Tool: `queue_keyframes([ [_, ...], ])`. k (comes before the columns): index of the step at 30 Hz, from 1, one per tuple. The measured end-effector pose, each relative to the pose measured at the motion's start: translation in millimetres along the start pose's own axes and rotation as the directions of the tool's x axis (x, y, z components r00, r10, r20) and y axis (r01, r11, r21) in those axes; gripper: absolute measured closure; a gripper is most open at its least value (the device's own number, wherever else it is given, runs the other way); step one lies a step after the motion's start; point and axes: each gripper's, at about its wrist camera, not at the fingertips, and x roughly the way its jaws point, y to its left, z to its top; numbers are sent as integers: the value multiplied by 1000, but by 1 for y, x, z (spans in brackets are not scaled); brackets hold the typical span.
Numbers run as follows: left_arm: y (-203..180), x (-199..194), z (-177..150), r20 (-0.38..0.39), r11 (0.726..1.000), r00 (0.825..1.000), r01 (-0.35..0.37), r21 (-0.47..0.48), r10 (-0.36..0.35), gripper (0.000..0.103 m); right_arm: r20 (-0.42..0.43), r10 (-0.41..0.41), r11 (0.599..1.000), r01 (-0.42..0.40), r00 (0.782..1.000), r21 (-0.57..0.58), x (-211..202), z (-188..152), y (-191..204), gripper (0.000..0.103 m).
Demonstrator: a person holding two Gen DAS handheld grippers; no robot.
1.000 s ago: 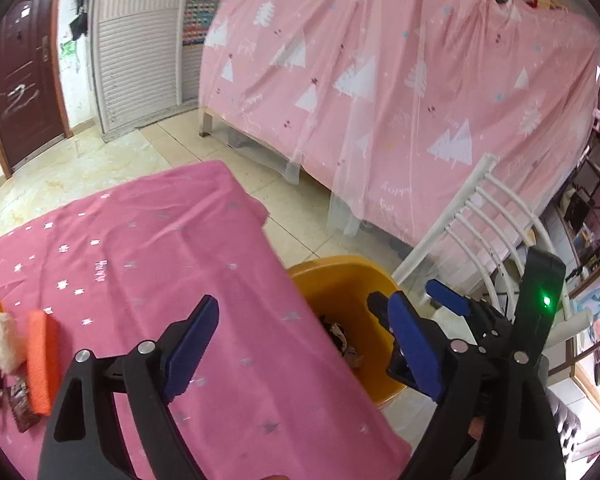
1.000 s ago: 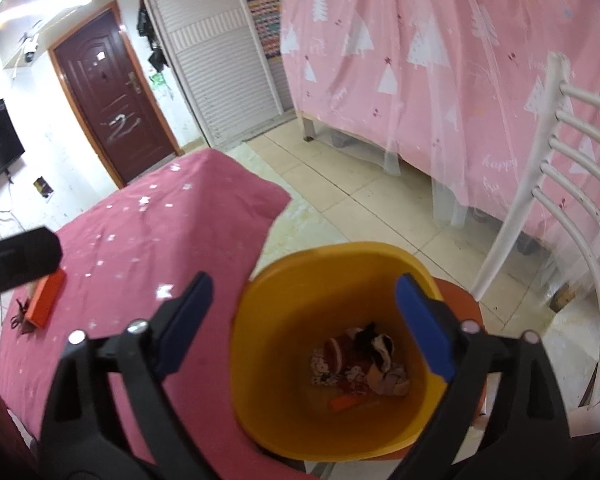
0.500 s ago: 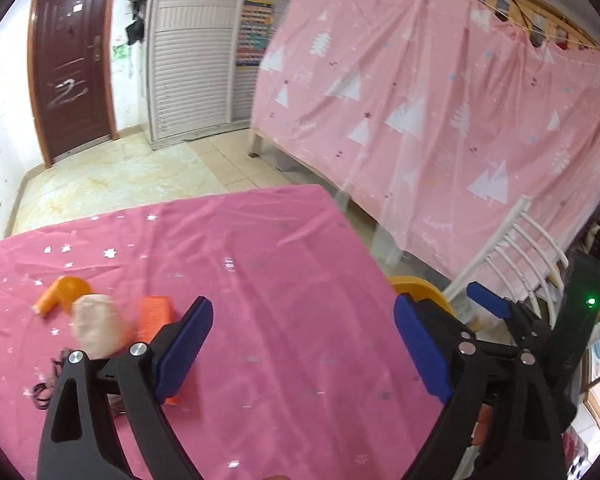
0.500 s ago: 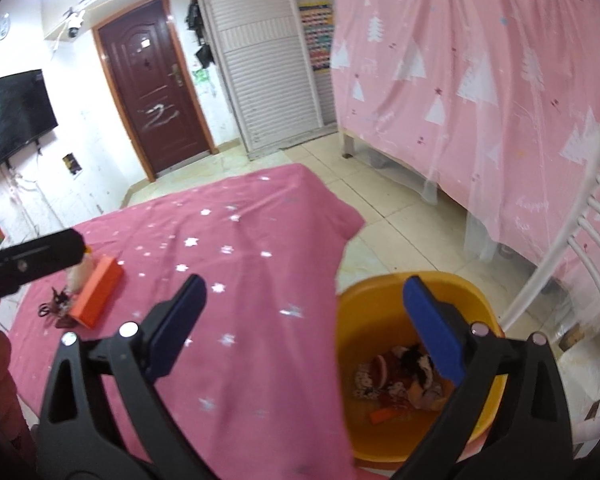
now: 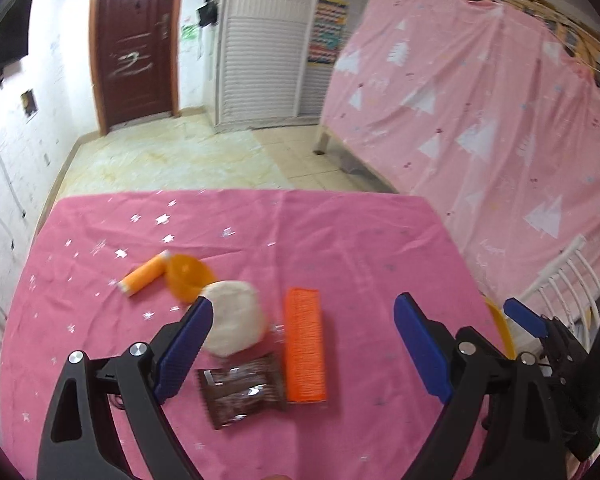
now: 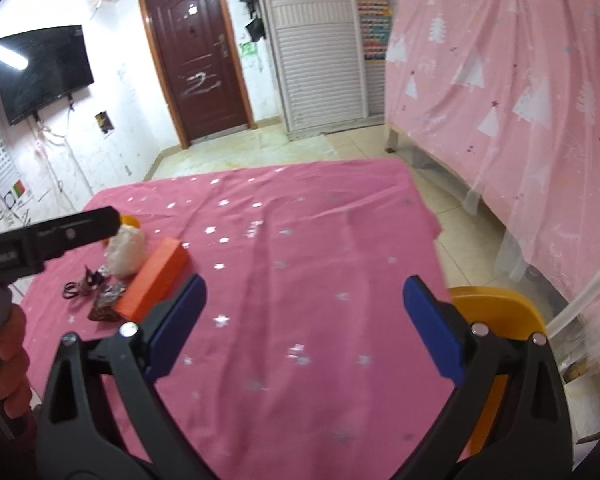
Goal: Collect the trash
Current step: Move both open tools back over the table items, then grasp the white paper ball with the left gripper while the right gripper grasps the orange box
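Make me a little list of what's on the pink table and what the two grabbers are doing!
table: pink star cloth
trash left: orange box, brown wrapper, white wad, orange tube, orange cap
bin: yellow bucket, beside the table's right edge
left gripper: open, empty, above the trash pile
right gripper: open, empty, over bare cloth

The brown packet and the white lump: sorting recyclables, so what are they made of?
Brown packet: looks like glossy plastic film, with shiny glints and crimped, serrated ends. White lump: matte and soft-looking, possibly crumpled tissue or wadding; too blurred to be sure.
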Motion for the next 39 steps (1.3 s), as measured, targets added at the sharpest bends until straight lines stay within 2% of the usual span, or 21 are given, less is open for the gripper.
queue_keyframes([
  [7,35,20,-3,-67,997,998,-13,-75,8,17,-51,38,998,-40,998,-54,17,-3,36,8],
  [19,45,45,-4,-124,997,992,-12,-78,2,18,-91,72,992,-81,993,-101,28,-2,68,8],
  [21,45,49,-3,-130,997,991,-24,-72,14,22,-98,87,990,-97,991,-101,29,-1,72,8],
  [26,47,60,-4,-169,997,985,-35,-62,24,46,-114,104,985,-119,988,-127,33,-2,86,8],
  [28,47,63,-5,-181,998,983,-36,-57,26,51,-122,111,983,-126,986,-132,36,-1,90,8],
  [33,49,65,-5,-183,998,983,-16,-55,5,55,-140,122,981,-141,983,-136,42,-1,99,8],
  [39,56,73,0,-201,995,977,55,-89,-72,55,-165,114,981,-138,980,-139,53,0,108,8],
])
